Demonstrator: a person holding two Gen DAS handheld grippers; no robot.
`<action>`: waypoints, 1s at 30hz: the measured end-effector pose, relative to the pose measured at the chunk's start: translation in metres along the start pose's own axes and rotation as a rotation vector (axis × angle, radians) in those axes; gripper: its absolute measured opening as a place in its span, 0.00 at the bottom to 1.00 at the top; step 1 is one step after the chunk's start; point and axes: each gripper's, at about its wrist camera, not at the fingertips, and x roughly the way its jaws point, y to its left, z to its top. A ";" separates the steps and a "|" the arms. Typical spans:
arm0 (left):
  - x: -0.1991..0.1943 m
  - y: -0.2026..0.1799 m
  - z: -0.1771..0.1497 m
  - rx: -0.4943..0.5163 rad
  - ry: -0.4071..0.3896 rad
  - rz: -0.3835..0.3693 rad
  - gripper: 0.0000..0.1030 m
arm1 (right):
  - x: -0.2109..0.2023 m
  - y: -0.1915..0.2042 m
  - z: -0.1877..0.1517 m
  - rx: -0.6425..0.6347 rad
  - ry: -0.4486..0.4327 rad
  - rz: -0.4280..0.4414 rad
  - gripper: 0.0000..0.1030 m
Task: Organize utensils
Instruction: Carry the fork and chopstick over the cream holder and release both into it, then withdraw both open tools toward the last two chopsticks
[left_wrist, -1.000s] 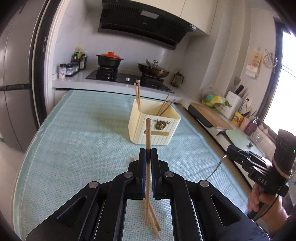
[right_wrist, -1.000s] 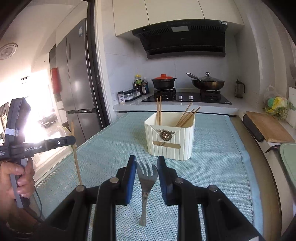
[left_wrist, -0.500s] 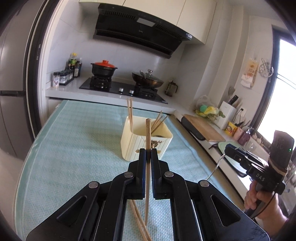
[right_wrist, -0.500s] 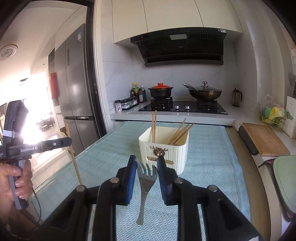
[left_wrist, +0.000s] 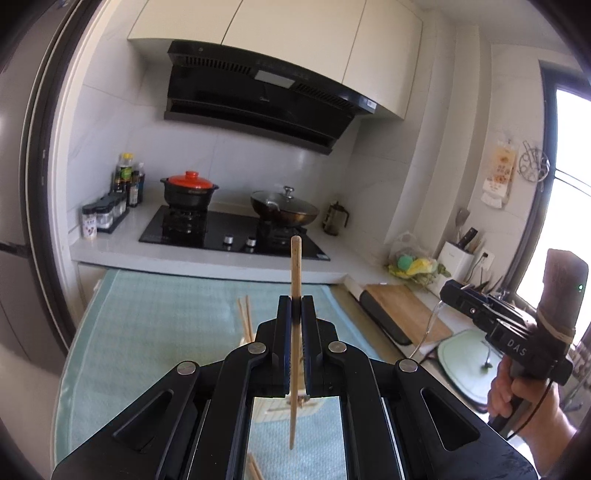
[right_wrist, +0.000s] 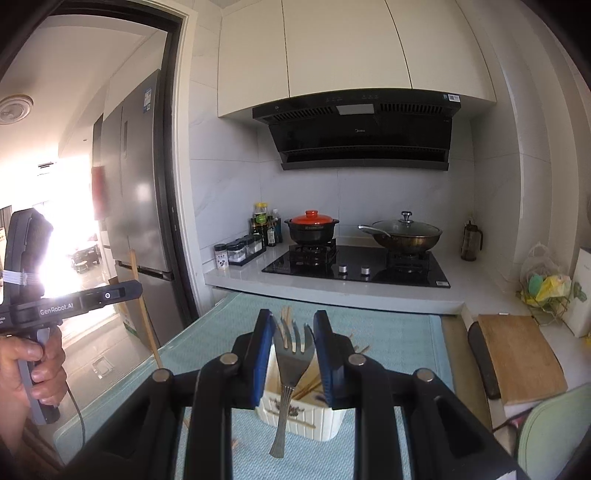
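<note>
Wooden and light, the stiff chopstick (left_wrist: 295, 280) sits clamped mid-shaft in the left gripper (left_wrist: 296, 314) jaws, while the right gripper (right_wrist: 294, 343) jaws pinch the slick steel fork (right_wrist: 291, 365) by its head.

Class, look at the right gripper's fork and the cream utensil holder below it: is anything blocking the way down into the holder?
Nothing visible blocks it. The fork hangs handle down in the right gripper, over the open-topped utensil holder. Only the chopsticks already leaning inside the holder crowd part of the opening.
</note>
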 end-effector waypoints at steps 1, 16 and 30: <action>0.009 0.000 0.008 0.002 -0.009 0.004 0.03 | 0.008 -0.002 0.009 -0.002 -0.006 -0.009 0.23; 0.162 0.037 -0.016 -0.057 0.137 0.098 0.03 | 0.168 -0.021 -0.004 0.093 0.143 0.042 0.23; 0.143 0.065 -0.037 -0.090 0.221 0.193 0.73 | 0.200 -0.020 -0.001 0.046 0.199 -0.067 0.52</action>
